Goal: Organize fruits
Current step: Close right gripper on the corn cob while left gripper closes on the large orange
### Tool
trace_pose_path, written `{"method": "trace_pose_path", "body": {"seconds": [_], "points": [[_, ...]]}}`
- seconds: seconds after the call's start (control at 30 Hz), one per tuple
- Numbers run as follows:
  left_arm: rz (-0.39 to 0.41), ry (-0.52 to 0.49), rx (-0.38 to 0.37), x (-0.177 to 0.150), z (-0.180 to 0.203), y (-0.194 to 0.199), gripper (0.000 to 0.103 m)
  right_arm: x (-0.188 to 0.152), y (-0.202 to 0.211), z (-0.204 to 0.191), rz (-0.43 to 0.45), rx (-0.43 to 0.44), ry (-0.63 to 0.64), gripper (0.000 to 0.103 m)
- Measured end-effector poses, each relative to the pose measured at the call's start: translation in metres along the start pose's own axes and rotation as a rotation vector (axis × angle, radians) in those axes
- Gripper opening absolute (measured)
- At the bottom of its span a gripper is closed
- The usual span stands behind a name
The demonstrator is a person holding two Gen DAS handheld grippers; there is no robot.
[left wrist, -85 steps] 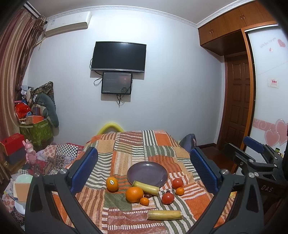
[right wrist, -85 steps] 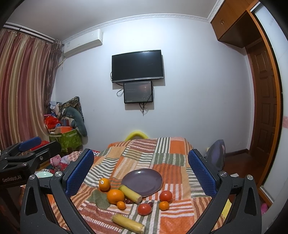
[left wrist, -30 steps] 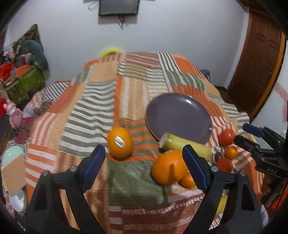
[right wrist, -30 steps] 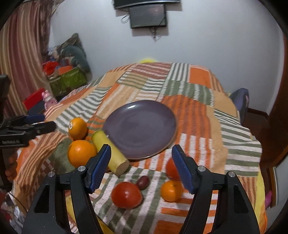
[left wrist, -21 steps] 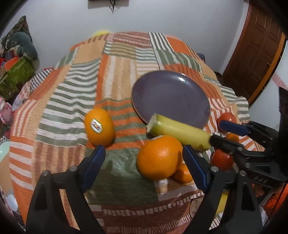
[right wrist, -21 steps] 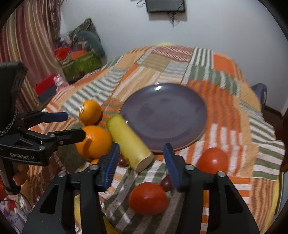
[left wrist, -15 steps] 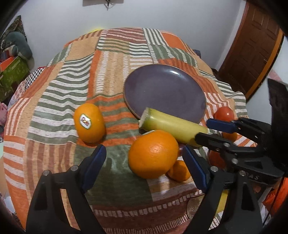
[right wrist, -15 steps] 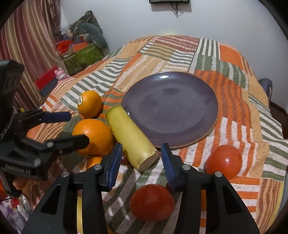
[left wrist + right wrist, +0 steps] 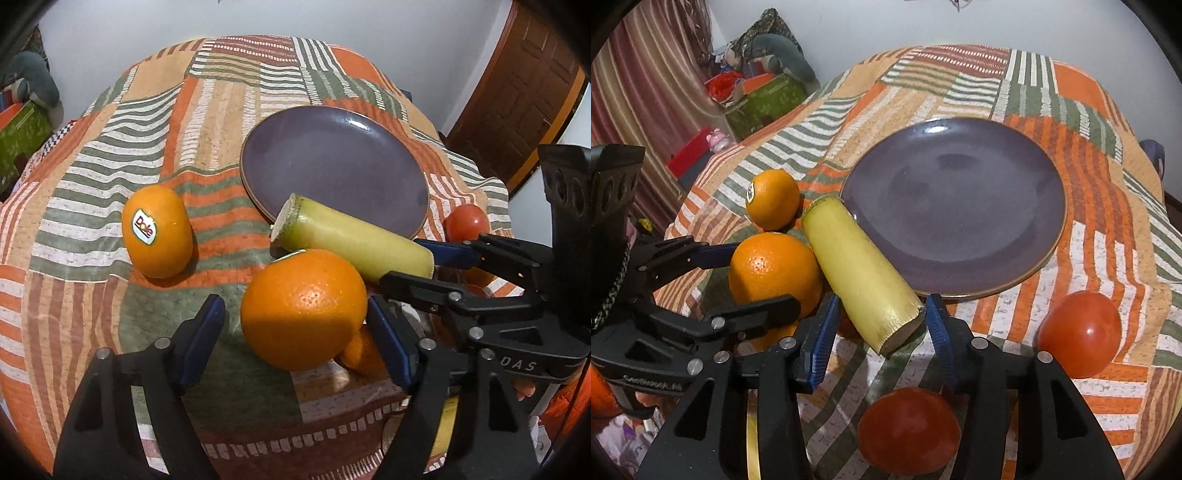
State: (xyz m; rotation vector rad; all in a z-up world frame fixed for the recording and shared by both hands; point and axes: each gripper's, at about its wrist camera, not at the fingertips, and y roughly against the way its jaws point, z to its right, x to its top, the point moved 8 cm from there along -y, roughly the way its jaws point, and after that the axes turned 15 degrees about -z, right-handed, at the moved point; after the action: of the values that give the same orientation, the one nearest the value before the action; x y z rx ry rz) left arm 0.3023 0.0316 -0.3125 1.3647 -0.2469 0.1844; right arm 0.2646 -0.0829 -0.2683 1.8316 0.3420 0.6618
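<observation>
Straddling big orange [image 9: 303, 308], jaws apart

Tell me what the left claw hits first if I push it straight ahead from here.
Most likely the big orange: it sits between the open left claw fingers, right fingertip nearly touching it. Beyond lies the yellow-green stalk.

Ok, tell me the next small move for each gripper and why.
Probably close both. The left hand-held gripper is open with its pads either side of the large orange; the right hand-held gripper straddles the near end of the yellow-green stalk, not yet clamped. The purple plate has nothing on it.
</observation>
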Motion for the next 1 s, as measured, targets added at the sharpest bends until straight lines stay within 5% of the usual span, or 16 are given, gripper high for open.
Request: {"method": "trace_pose_path", "body": {"seconds": [0.23,0.53,1.0], "points": [[-0.006,0.013,-0.048,-0.001,-0.001,0.004,0.067,0.0,0.003,-0.005,0.025,-0.03,0.017,0.042],[0.021,0.036,-0.009,-0.015,-0.02,0.027,0.067,-0.003,0.028,-0.025,0.078,-0.055,0.053,0.038],[0.021,0.069,-0.01,-0.051,-0.033,0.05,0.067,-0.04,0.022,-0.065,0.0,-0.048,0.144,0.034]]}}
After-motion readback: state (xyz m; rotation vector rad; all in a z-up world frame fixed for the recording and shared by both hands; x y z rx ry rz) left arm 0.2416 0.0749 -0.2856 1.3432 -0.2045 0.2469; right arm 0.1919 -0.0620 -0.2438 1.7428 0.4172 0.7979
